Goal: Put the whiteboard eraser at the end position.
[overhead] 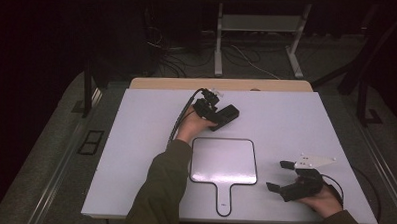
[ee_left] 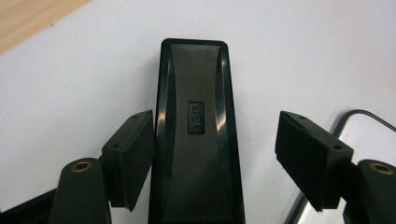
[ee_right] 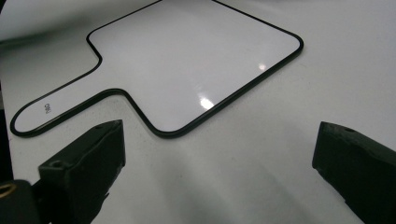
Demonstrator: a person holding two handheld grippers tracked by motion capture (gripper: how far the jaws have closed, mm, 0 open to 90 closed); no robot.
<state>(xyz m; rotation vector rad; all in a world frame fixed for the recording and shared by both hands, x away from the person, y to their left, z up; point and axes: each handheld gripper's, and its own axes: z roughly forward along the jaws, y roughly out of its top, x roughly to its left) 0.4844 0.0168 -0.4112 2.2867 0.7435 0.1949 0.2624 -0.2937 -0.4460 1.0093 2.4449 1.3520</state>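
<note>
A black whiteboard eraser lies flat on the white table, in the high view at the middle back. My left gripper straddles it with the jaws apart: the left pad sits right beside the eraser's edge, while the right pad stands well clear of it. A small white paddle-shaped board with a black rim lies in front, its handle toward the near edge. My right gripper rests to the board's right, open and with nothing in it; the board lies ahead of its jaws.
The white tabletop has a wooden strip along its far edge. Beyond it are a frame's white legs and cables on the dark floor. A dark green sleeve crosses the near left of the table.
</note>
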